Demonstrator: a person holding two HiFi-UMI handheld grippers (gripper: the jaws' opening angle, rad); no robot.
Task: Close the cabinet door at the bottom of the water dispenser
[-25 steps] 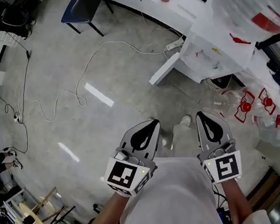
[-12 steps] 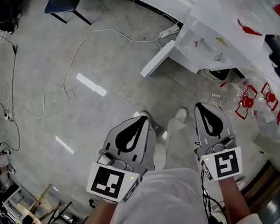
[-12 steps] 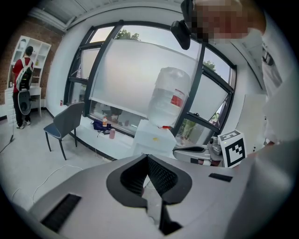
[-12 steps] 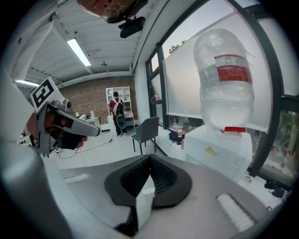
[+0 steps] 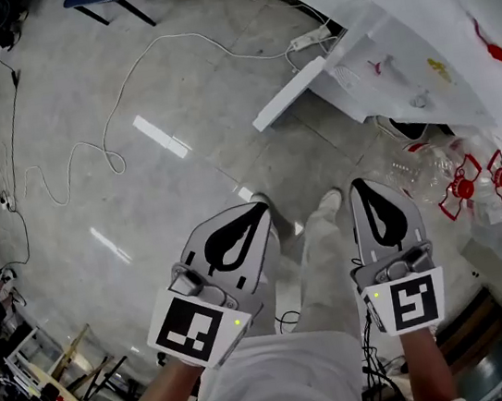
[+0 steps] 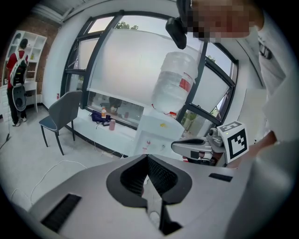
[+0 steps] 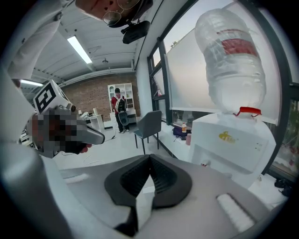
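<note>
Grey polished concrete floor (image 5: 169,216) fills most of the head view, with a white cable (image 5: 116,112) looping across it toward a power strip (image 5: 309,39). The white water dispenser (image 5: 417,58) stands at the upper right, against the window wall, with a large clear bottle (image 7: 231,65) upended on top. Beside its base lie some empty clear jugs with red handles (image 5: 459,184). The cabinet door (image 5: 289,94) juts out from the bottom of the dispenser as a flat white slab, swung well open over the floor, its free edge pointing away from the cabinet. Both tools are held low in front of the person and well apart from the door. The left gripper (image 5: 254,211) has its jaws pressed together with nothing between them, and the right gripper (image 5: 364,189) is likewise closed and empty. The door looks like a thin, stiff panel on hinges, light enough to swing under a gentle push, so no grasp seems needed. A closed jaw tip laid flat on the outer face, near the free edge and far from the hinge, should give the most leverage. The smooth surface may let the tip slide, so the push wants to follow the arc. A hard shove could rock the top-heavy dispenser.
</note>
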